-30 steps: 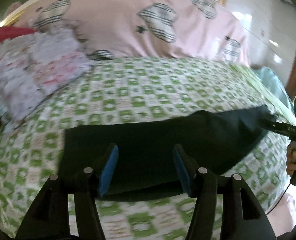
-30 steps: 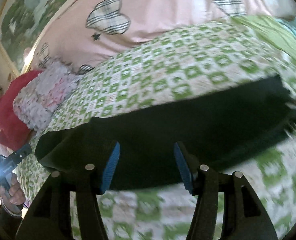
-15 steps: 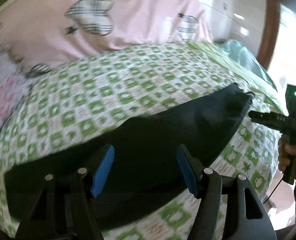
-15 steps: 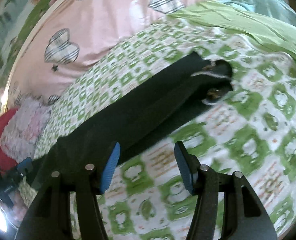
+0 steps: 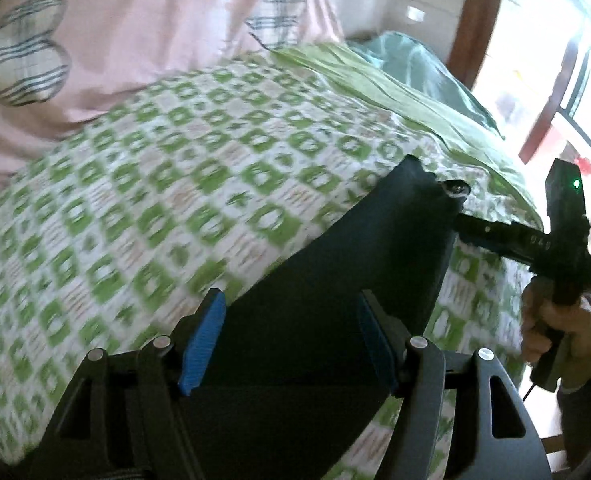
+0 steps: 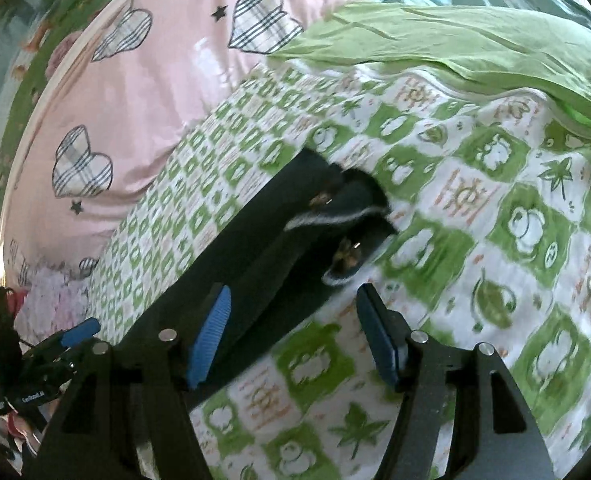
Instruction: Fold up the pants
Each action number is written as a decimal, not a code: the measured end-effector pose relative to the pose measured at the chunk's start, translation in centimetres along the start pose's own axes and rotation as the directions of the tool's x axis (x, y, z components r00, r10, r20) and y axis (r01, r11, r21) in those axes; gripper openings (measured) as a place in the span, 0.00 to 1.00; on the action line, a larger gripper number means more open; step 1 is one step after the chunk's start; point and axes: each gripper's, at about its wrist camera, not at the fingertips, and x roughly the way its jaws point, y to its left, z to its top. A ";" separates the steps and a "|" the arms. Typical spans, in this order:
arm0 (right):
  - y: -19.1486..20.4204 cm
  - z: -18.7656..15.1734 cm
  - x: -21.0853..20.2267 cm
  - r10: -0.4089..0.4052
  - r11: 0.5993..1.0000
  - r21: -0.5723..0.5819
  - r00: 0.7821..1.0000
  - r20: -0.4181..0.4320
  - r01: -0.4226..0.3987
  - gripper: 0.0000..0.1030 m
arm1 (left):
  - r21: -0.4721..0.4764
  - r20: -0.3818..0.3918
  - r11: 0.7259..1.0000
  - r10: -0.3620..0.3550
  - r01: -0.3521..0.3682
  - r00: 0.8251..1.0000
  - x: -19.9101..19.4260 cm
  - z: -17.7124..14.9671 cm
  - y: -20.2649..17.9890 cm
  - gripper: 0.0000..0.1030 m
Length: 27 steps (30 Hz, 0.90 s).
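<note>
Dark pants (image 5: 335, 292) lie flat in a long strip on the green-and-white checked bedspread (image 5: 167, 184). In the right wrist view the pants (image 6: 263, 248) run from lower left to a waistband end (image 6: 347, 220) with white lining and a button. My left gripper (image 5: 291, 344) is open, its blue pads over the dark cloth, holding nothing. My right gripper (image 6: 295, 336) is open, just short of the waistband end, its left pad over the pants edge. The right gripper also shows in the left wrist view (image 5: 467, 228), its tip at the waistband corner.
A pink quilt with checked hearts (image 6: 143, 92) lies along the far side. A plain green sheet (image 6: 475, 40) and teal cloth (image 5: 423, 68) are bunched at the right end. A floral cloth pile (image 6: 51, 304) sits at the left. A bright doorway (image 5: 535, 80) stands beyond the bed.
Both cameras have swung right along the pants toward the waistband end. The right gripper has closed in on the waistband; the left has moved over the cloth. Both stay open.
</note>
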 end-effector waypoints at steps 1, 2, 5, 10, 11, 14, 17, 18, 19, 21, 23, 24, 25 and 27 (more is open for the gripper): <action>-0.3 0.2 0.1 0.003 1.000 0.015 1.000 0.006 -0.003 0.64 | 0.008 -0.010 1.000 -0.018 0.018 1.000 0.7 0.7 -0.2 0.66; -0.5 0.3 0.1 0.007 1.000 0.022 1.000 0.010 -0.007 0.64 | 0.012 -0.016 1.000 -0.027 0.027 0.999 1.2 1.2 -0.4 0.66; -0.9 0.8 0.3 0.014 0.999 0.036 1.000 0.027 -0.015 0.64 | 0.021 -0.056 0.996 -0.088 0.090 0.994 3.6 3.3 -1.3 0.66; -1.6 1.2 0.5 0.032 0.997 0.070 0.998 0.055 -0.036 0.60 | 0.069 -0.140 0.986 -0.139 0.150 0.980 8.1 5.9 -3.9 0.66; -1.8 1.2 0.6 0.028 0.997 0.074 0.998 0.059 -0.032 0.53 | 0.079 -0.158 0.984 -0.146 0.160 0.977 9.0 6.3 -4.5 0.66; -2.5 1.2 0.9 0.028 0.995 0.097 0.998 0.056 -0.034 0.25 | 0.093 -0.197 0.980 -0.156 0.177 0.968 11.1 7.0 -5.6 0.66; -3.9 1.2 1.0 0.072 0.985 0.154 0.995 0.061 -0.081 0.14 | 0.094 -0.225 0.975 -0.178 0.203 0.958 13.1 8.0 -6.6 0.66; -4.1 1.2 0.9 0.085 0.982 0.165 0.994 0.070 -0.096 0.13 | 0.091 -0.238 0.971 -0.194 0.221 0.952 13.8 8.5 -7.1 0.66; -4.2 1.1 0.7 0.090 0.981 0.167 0.993 0.078 -0.102 0.13 | 0.089 -0.245 0.969 -0.202 0.230 0.948 14.3 8.8 -7.3 0.66; -4.1 1.1 0.4 0.091 0.981 0.162 0.992 0.090 -0.105 0.12 | 0.087 -0.263 0.963 -0.224 0.254 0.939 15.4 9.6 -8.1 0.65; -4.0 1.1 0.1 0.093 0.981 0.160 0.991 0.100 -0.108 0.12 | 0.084 -0.277 0.956 -0.247 0.279 0.929 16.3 10.1 -8.7 0.62; -4.0 1.1 0.0 0.092 0.982 0.155 0.991 0.103 -0.107 0.12 | 0.089 -0.282 0.950 -0.263 0.298 0.922 16.8 10.4 -9.1 0.55; -4.1 1.1 -0.1 0.091 0.983 0.152 0.991 0.103 -0.106 0.12 | 0.093 -0.285 0.947 -0.272 0.309 0.919 17.0 10.6 -9.4 0.46; -4.2 1.2 -0.1 0.093 0.982 0.152 0.991 0.101 -0.107 0.12 | 0.093 -0.279 0.940 -0.292 0.329 0.915 17.2 10.9 -9.7 0.22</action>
